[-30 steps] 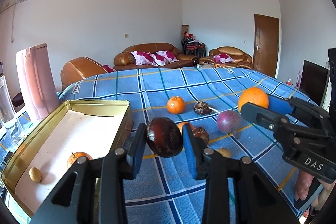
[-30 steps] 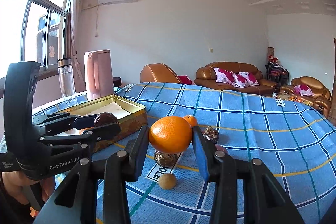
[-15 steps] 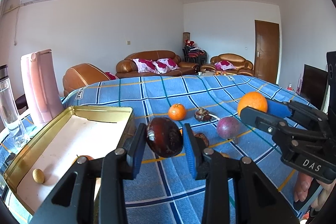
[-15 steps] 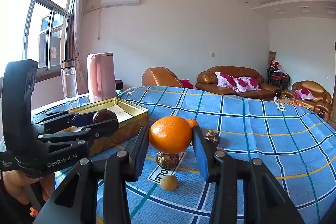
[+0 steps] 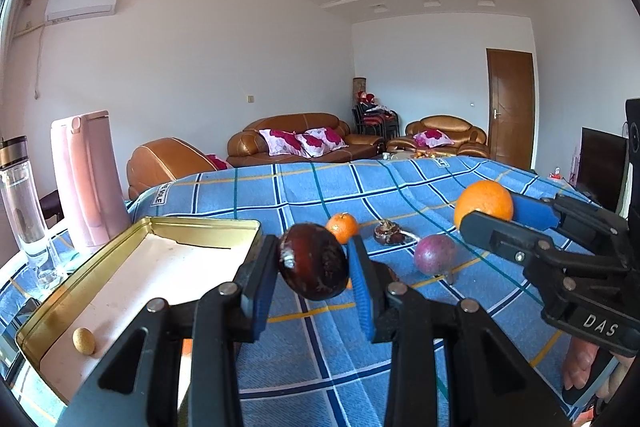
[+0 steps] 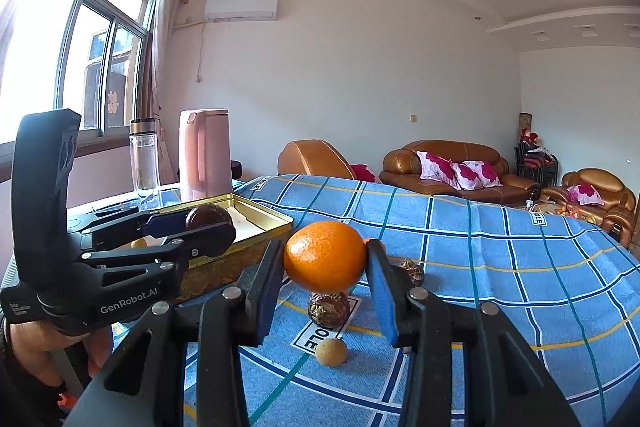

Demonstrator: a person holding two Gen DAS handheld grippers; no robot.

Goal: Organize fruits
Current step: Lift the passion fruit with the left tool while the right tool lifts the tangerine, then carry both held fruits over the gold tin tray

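Note:
In the left wrist view my left gripper [image 5: 314,263] is shut on a dark maroon fruit [image 5: 312,261], held above the blue checked cloth just right of the gold tin [image 5: 192,223]. A small tan fruit [image 5: 83,341] lies in the tin's near corner. In the right wrist view my right gripper [image 6: 326,259] is shut on an orange [image 6: 325,255] above the cloth. On the cloth lie a small orange [image 5: 342,227], a purple fruit [image 5: 435,254], a dried brown fruit [image 5: 388,231], a wrinkled brown fruit [image 6: 329,309] and a small tan fruit [image 6: 331,351].
A pink jug [image 5: 86,179] and a glass bottle [image 5: 22,203] stand behind the tin at the table's left edge. Each gripper shows in the other's view, the two side by side. Brown sofas and a door lie beyond the table.
Both grippers have tipped upward a little, so the table sits lower in each view. Each keeps its fruit, and neither hand has shifted much.

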